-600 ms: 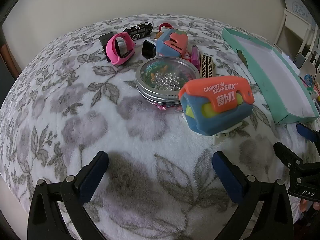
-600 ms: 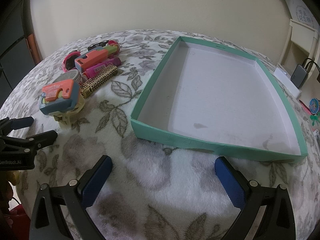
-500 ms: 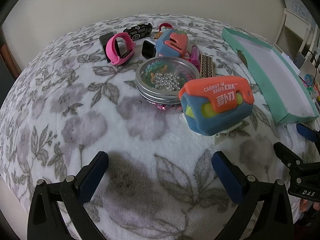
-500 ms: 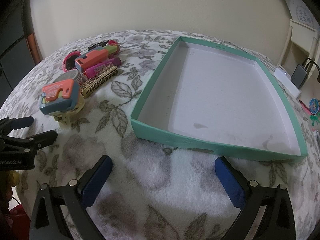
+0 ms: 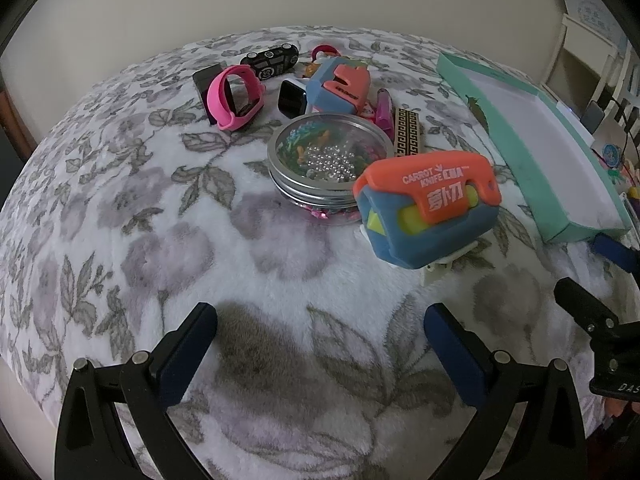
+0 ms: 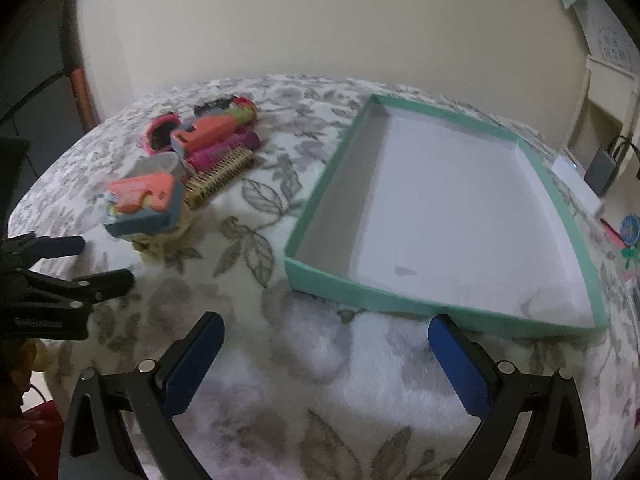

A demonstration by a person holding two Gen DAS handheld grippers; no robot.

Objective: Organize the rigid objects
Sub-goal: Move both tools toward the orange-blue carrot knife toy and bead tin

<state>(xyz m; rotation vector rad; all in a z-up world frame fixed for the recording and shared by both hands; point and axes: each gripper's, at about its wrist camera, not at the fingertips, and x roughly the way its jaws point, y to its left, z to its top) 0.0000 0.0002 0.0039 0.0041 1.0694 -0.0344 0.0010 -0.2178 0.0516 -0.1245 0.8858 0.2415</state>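
An orange and blue carrot knife toy (image 5: 430,208) stands nearest me on the flowered blanket, beside a round tin (image 5: 330,166) of beads. Behind them lie a second orange and blue toy (image 5: 340,88), a pink wristband (image 5: 238,98), a black toy car (image 5: 272,60), a smartwatch (image 5: 292,98), a magenta tube (image 5: 383,108) and a gold patterned bar (image 5: 407,132). The teal tray (image 6: 560,196) with a white inside lies at the right. My left gripper (image 5: 320,340) is open and empty in front of the pile. My right gripper (image 6: 326,348) is open and empty before the tray's near wall.
The pile also shows in the right wrist view, with the carrot knife toy (image 6: 144,204) at its front. The blanket drops off at the near and left edges. A white shelf (image 6: 608,108) and cables stand beyond the tray at the right.
The right wrist view has shifted: the tray and pile now sit lower and a little further off, with motion blur. The left gripper has not moved. Both grippers stay open.
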